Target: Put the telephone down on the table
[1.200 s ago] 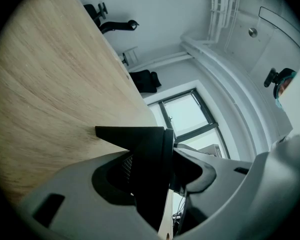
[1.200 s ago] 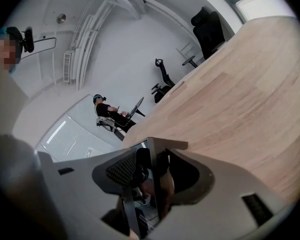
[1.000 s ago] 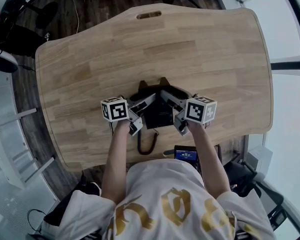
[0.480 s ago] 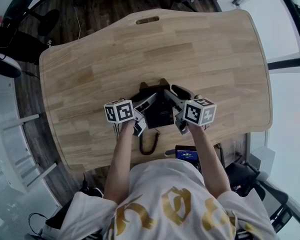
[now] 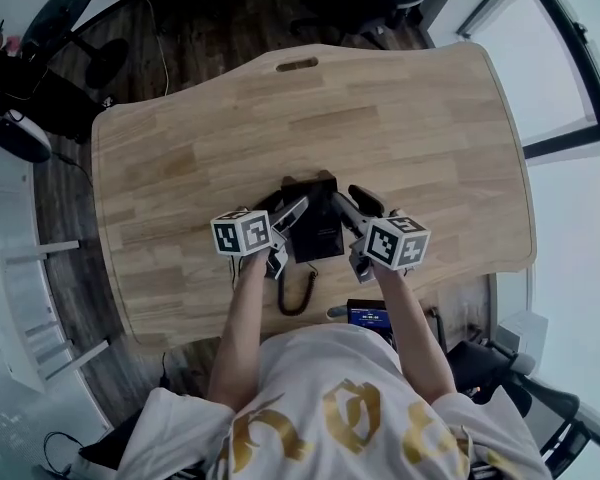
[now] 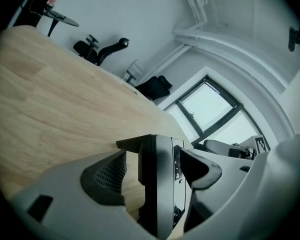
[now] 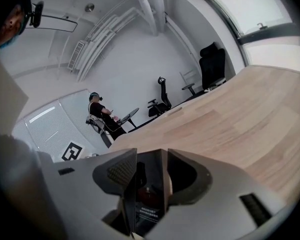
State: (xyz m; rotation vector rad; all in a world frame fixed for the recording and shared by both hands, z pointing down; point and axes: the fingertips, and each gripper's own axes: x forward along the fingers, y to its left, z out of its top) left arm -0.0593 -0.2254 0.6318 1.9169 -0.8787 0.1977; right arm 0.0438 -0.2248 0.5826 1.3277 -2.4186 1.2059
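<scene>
Black desk telephone (image 5: 312, 226) lies on the light wooden table (image 5: 420, 118), near its person-side edge. The left gripper (image 5: 292, 213) has just been opening its jaws, which stand wide around the telephone's side without pressing it. The right gripper (image 5: 352, 204) has its jaws clamped on the other side.

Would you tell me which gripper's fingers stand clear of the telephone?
The left gripper: its fingers have just been opening, and the table shows between one finger and the telephone between them. The right gripper's fingers sit tight against it.

Telephone (image 6: 157, 184) base — cut off at bottom edge
</scene>
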